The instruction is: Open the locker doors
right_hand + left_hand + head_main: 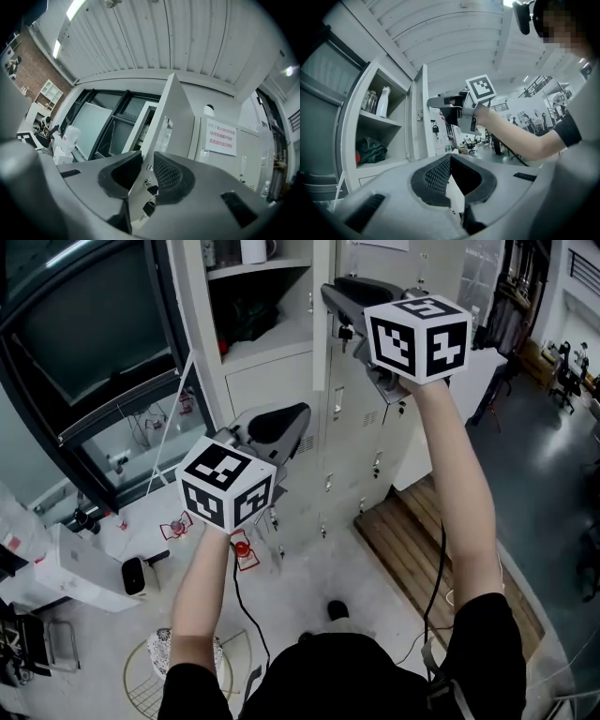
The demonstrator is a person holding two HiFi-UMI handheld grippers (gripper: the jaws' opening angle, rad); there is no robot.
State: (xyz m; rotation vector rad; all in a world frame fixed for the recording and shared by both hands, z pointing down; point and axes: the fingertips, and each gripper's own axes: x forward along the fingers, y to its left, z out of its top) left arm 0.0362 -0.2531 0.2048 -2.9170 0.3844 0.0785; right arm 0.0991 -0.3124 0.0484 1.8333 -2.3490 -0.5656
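Observation:
The grey locker bank (pixel 352 427) has one upper door (pixel 321 324) swung open. Inside it are shelves with a dark cloth (pixel 370 150) and a white bottle (pixel 383 101). My right gripper (pixel 339 292) is raised at the free edge of this door. In the right gripper view the door (pixel 176 108) runs between the pads of the right gripper (pixel 147 157), which are shut on its edge. My left gripper (pixel 281 423) hangs lower and to the left, in front of closed doors and touching nothing. In its own view the left gripper (pixel 450 157) has its tips together and holds nothing.
Keys (pixel 151 206) hang in the locks of the closed doors below. A notice with red print (pixel 220 136) is stuck on the locker to the right. On the floor are a wooden platform (pixel 412 531), a white box (pixel 70 568), a red object (pixel 242 547) and a wire stool (pixel 159 662).

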